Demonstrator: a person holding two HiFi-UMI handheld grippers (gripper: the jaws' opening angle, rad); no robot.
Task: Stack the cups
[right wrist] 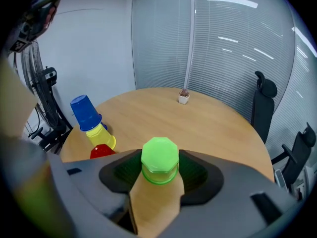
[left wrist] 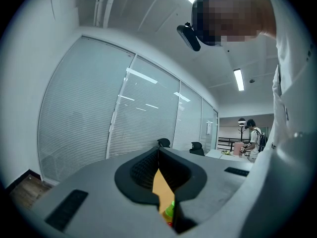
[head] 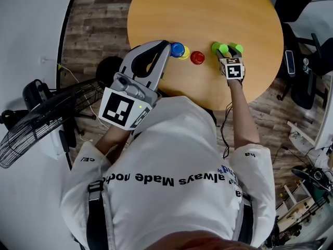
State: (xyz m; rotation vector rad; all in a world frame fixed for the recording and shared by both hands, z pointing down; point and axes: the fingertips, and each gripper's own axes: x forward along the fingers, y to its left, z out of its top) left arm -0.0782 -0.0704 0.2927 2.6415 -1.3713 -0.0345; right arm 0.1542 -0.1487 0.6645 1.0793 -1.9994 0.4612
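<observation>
Holding: right gripper (right wrist: 159, 166) clamps green cup (right wrist: 159, 156)
Left gripper (left wrist: 158, 157): jaws together, empty
Doing well: keep cup level, centre over red cup (right wrist: 101, 150), lower straight

I see a small potted plant (right wrist: 184, 97) at the round wooden tabletop's (head: 208, 14) far edge, a black wire-caged floor fan (head: 31, 134) off its left edge.
</observation>
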